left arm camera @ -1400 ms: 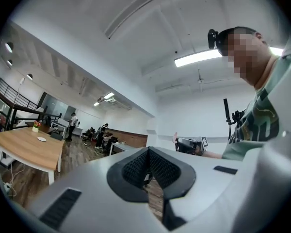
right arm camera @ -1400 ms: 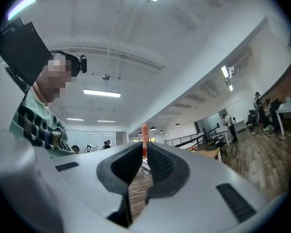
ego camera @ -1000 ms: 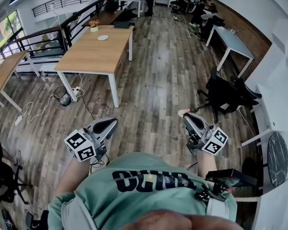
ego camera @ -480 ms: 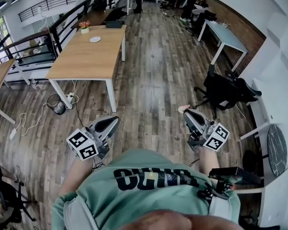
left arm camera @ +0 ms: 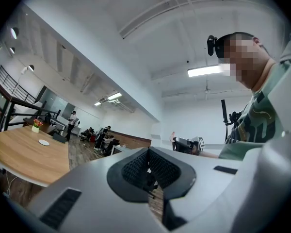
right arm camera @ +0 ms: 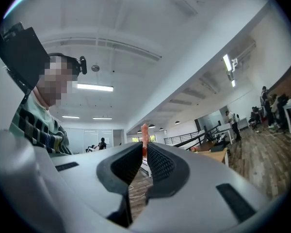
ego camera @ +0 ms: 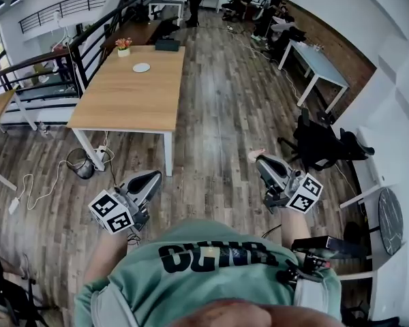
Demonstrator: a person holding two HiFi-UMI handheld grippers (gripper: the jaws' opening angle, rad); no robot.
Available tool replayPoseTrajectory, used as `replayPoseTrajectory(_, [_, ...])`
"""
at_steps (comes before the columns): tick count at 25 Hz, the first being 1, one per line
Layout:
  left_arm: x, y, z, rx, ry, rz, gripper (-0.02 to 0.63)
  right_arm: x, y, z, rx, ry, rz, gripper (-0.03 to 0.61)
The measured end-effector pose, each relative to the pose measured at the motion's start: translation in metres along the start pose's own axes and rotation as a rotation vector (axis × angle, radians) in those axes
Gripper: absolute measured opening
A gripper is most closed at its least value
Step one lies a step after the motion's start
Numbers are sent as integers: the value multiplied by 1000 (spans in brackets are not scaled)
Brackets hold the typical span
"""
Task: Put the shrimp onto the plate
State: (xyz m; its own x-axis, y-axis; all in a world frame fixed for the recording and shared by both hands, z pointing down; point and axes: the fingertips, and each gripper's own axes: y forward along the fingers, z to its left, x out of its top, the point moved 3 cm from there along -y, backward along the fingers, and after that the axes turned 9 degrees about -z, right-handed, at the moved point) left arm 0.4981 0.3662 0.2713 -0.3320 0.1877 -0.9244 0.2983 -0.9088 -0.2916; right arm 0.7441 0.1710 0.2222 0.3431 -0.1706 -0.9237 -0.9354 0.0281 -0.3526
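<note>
The wooden table point(ego camera: 123, 104) stands far left. A white plate point(ego camera: 142, 67) sits toward its far end, near a flower pot point(ego camera: 124, 44). Wood floor point(ego camera: 218, 114) lies between the table and both claws, with a black chair point(ego camera: 320, 142) at right. The right claw point(ego camera: 261, 159) is clamped on the pink shrimp point(right arm camera: 144, 130), which pokes out past its tips, well apart from the plate. The left claw point(ego camera: 154, 176) is closed with nothing in it.

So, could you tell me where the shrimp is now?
Right side of the head view: the shrimp is pinched in the jaws of the right gripper, over the floor, far from the plate.
</note>
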Motion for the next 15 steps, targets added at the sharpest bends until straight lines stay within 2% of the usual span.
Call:
replayPoseTrajectory(6, [15,-22,56,62,5,-28,5,-20,74,-21,65,12,32,35])
replayPoseTrajectory(11, [24,-39,97,166,16,-35,5,-40,131,-53,145,56,43,35])
replayPoseTrajectory(15, [27,-23,118,237,36,-41,5,-54,161,-94,215,104,52,35])
